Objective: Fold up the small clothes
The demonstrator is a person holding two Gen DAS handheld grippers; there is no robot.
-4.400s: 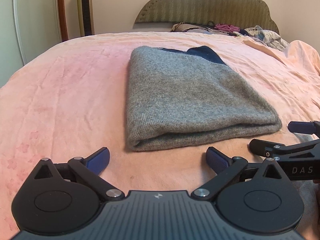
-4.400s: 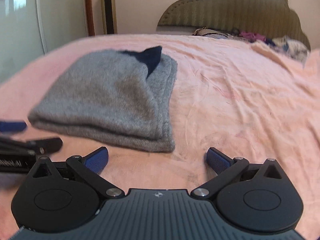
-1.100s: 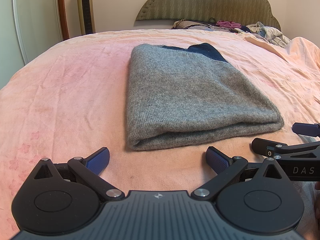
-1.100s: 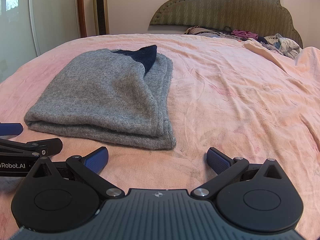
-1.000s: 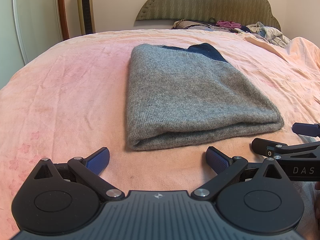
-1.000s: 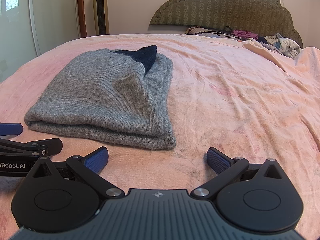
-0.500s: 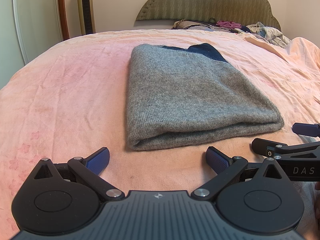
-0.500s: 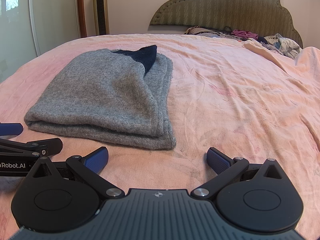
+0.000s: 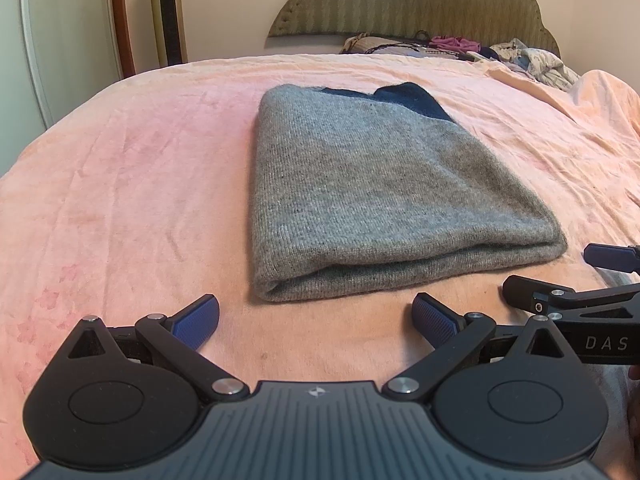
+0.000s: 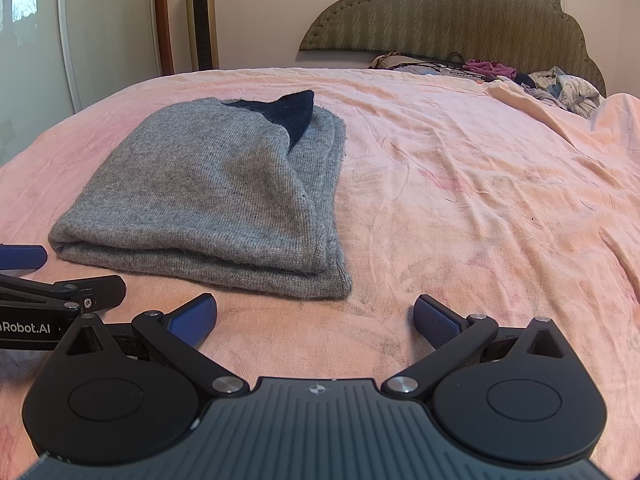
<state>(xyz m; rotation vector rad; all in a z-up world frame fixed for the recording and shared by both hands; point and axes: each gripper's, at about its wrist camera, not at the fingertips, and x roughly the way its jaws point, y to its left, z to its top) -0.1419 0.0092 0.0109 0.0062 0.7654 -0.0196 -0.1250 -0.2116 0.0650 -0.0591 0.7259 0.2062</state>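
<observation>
Jaws spread; left gripper (image 10: 52, 280) reads "Robot.AI".

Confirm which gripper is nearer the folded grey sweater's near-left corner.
Left. The left gripper sits open right in front of that corner of the grey sweater. The right gripper, also open, is off the sweater's right end, over bare pink bedspread.

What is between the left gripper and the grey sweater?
Nothing but bare pink bedsheet between the left gripper and the folded grey sweater, seen in the left wrist view.
</observation>
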